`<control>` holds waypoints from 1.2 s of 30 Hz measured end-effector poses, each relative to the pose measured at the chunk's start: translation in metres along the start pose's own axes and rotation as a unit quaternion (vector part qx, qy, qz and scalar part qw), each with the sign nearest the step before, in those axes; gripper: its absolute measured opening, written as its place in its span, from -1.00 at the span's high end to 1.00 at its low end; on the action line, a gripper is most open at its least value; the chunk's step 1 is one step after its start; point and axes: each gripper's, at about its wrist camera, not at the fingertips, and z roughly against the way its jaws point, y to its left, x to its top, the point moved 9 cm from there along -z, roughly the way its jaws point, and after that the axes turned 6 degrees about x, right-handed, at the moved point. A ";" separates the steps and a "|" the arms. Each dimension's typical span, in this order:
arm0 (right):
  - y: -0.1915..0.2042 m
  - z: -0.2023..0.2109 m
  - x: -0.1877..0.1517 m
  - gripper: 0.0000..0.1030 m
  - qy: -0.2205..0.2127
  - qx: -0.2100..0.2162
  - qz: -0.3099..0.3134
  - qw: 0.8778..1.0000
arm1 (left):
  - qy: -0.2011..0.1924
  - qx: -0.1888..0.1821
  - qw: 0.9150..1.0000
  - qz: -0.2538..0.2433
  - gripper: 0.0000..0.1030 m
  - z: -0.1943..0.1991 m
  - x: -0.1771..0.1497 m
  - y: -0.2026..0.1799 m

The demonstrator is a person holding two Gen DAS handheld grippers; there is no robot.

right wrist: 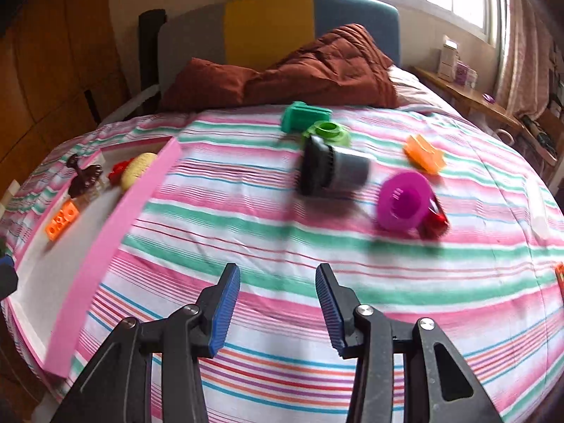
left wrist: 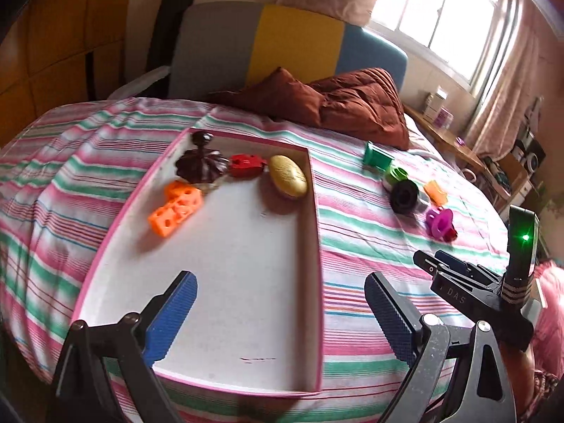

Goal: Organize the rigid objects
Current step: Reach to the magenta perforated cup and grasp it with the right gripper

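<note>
Partway done, I'd say. Shallow pink-rimmed white cardboard tray [left wrist: 313, 211] holds four: orange holed block [left wrist: 175, 208], dark brown fluted knob [left wrist: 202, 162], red piece [left wrist: 246, 165], gold oval [left wrist: 288, 180]. Right of the tray, loose on the striped bedsheet [right wrist: 317, 317]: black-grey cylinder [right wrist: 333, 171], magenta disc [right wrist: 405, 200], green and orange parts. Left gripper [left wrist: 280, 312] and right gripper [right wrist: 278, 305] both gape empty.

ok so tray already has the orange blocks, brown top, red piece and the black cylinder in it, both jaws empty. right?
Not quite: the black cylinder lies out on the striped bedspread, not in the tray. The fourth thing in the tray is the gold egg, as the left wrist view shows. The rest holds.
</note>
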 end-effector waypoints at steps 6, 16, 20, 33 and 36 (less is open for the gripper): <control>-0.046 0.009 -0.006 0.13 -0.011 -0.018 -0.042 0.999 | 0.020 -0.019 0.998 -0.050 -0.90 -0.006 -0.007 -0.040; -0.134 0.006 0.080 0.10 -0.045 -0.064 -0.123 0.989 | 0.032 -0.019 0.996 -0.083 -0.90 -0.008 -0.015 -0.071; -0.149 -0.022 0.090 0.10 -0.015 -0.066 -0.148 0.987 | 0.032 -0.011 0.996 -0.085 -0.90 -0.008 -0.015 -0.070; -0.140 0.003 0.007 0.10 0.001 -0.025 -0.157 0.987 | 0.034 -0.019 0.995 -0.090 -0.90 -0.014 -0.016 -0.080; -0.142 0.013 -0.002 0.10 -0.019 -0.003 -0.170 0.985 | 0.034 -0.018 0.995 -0.092 -0.90 -0.014 -0.018 -0.081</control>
